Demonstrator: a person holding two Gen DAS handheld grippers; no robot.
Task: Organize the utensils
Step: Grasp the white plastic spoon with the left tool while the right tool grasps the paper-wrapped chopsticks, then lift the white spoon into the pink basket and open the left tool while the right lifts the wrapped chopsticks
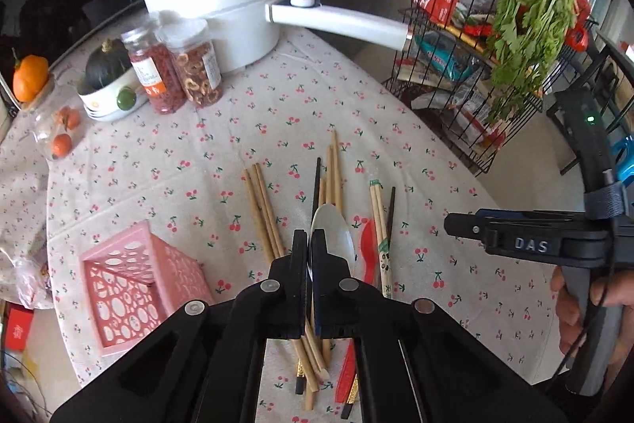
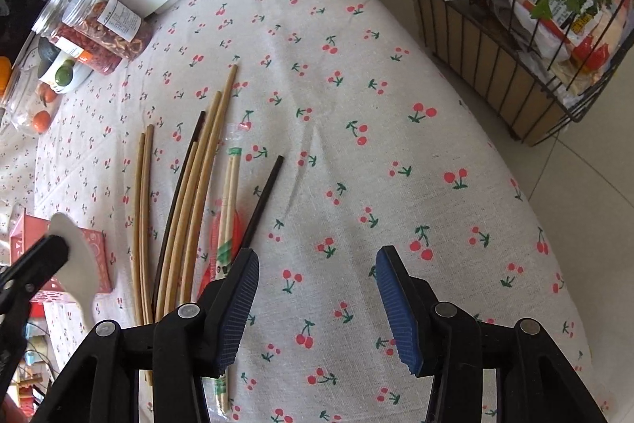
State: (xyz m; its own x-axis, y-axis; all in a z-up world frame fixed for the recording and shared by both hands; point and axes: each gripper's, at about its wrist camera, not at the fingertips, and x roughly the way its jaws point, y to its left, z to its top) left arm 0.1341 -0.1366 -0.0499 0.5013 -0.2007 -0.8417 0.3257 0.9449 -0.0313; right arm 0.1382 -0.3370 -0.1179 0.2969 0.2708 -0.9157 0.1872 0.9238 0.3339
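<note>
My left gripper is shut on a white ceramic spoon, whose bowl sticks up past the fingertips; the right wrist view shows that spoon held above the table by the left gripper. Below it lie several wooden chopsticks, a black chopstick, a wrapped pair and a red spoon. A pink perforated basket stands to the left. My right gripper is open over bare cloth, just right of the black chopstick and the wooden chopsticks.
A white pot with a long handle, two jars and fruit stand at the far left of the cherry-print tablecloth. A black wire rack with greens stands off the table's right edge.
</note>
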